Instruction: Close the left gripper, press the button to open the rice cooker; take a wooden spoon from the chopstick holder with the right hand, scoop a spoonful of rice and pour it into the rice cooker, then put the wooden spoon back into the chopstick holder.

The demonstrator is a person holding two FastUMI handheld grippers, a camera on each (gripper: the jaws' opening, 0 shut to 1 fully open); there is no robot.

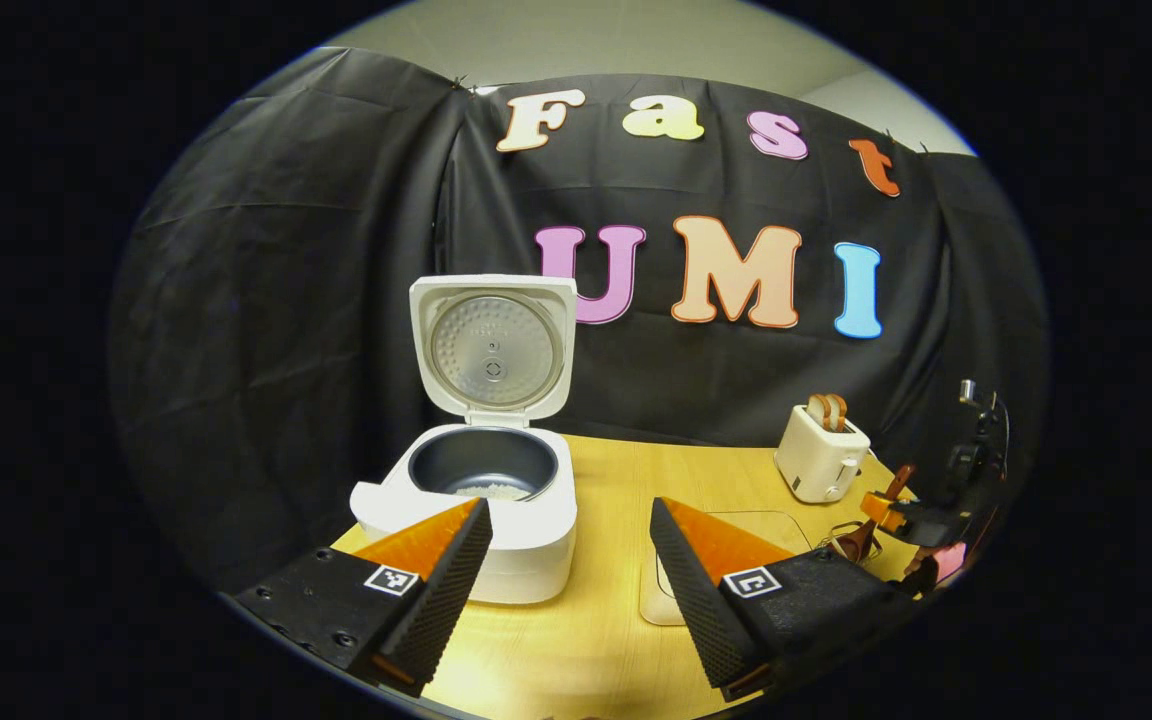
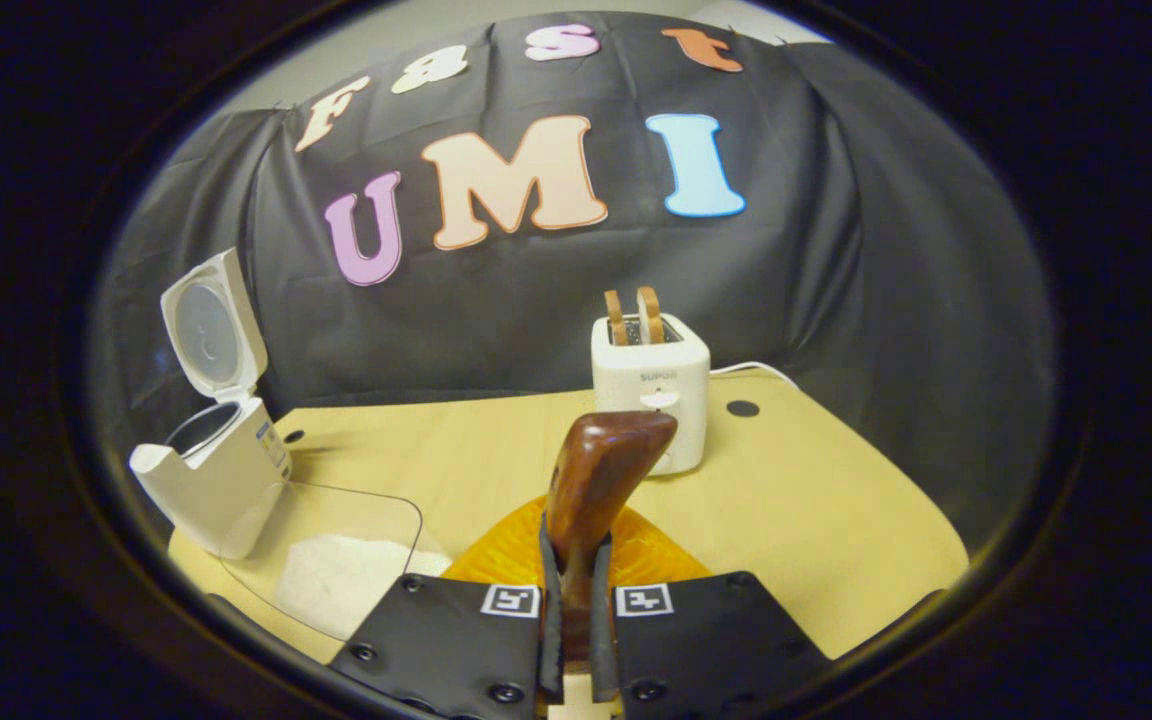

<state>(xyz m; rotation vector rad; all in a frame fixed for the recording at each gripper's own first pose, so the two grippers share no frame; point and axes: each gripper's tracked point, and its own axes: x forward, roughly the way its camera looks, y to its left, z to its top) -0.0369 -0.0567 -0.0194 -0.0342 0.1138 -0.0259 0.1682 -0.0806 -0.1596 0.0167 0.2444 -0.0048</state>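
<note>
Rice cooker (image 1: pixel 481 500) mouth unobstructed, toaster (image 2: pixel 651 385) apparently well aside

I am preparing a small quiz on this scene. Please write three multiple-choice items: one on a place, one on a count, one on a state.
1. Where does the rice cooker stand, seen from the toaster in the right gripper view?
A. left
B. right
C. behind

2. How many bread slices stand in the toaster?
A. none
B. two
C. four

3. How is the cooker's lid?
A. shut
B. taken off
C. raised open

Answers:
1 A, it stands at the table's left edge.
2 B, two slices stick up.
3 C, the lid stands upright over the bare pot.
</note>
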